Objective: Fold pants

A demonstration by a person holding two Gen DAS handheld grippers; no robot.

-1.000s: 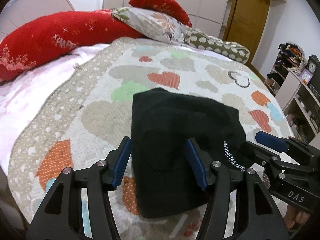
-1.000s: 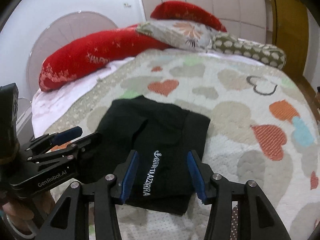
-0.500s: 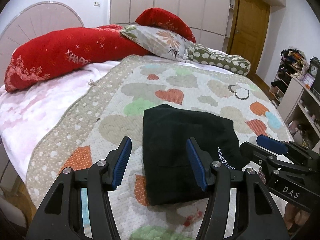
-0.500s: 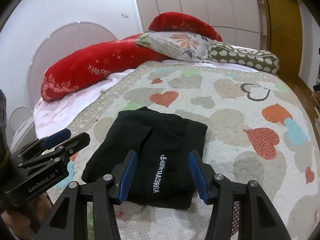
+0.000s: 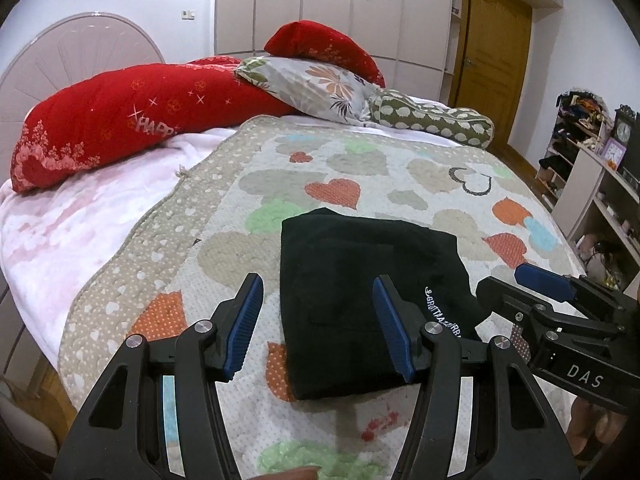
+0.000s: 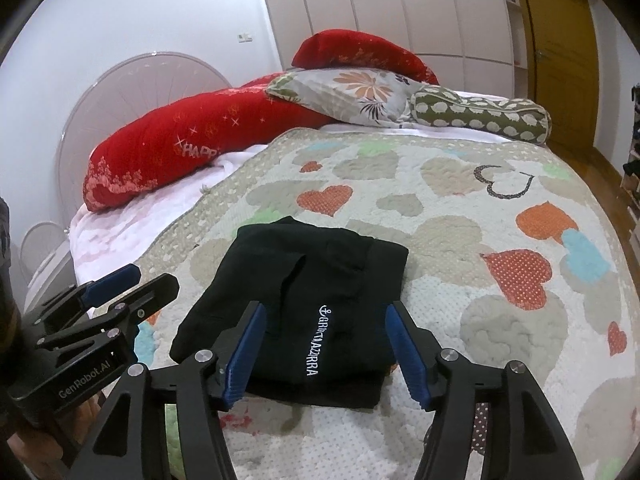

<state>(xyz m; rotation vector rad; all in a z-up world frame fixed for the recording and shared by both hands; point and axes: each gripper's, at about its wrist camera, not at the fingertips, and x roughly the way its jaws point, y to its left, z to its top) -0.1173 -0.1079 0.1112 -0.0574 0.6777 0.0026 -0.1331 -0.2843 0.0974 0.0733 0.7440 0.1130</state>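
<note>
Black pants (image 5: pixel 352 292) (image 6: pixel 304 300) lie folded into a compact rectangle on the heart-patterned quilt (image 5: pixel 320 176), white lettering showing along one edge. My left gripper (image 5: pixel 318 332) hovers above the near left part of the bundle, open, its blue pads clear of the cloth. My right gripper (image 6: pixel 322 346) hangs over the near right part with its jaws opening; nothing is pinched between them. Each gripper shows in the other's view: the right gripper (image 5: pixel 548 300) at the right edge, the left gripper (image 6: pixel 108 292) at the left edge.
Red bolsters (image 5: pixel 120 120), a floral pillow (image 5: pixel 316 88) and a patterned bolster (image 5: pixel 432 120) line the head of the bed. A pink sheet (image 5: pixel 72 232) covers the left side. Shelves (image 5: pixel 592 184) stand to the right, a wooden door (image 5: pixel 496 52) behind.
Both grippers have drawn back and up from the folded pants, so more of the bed shows. The right jaws have widened. The pants lie still.
</note>
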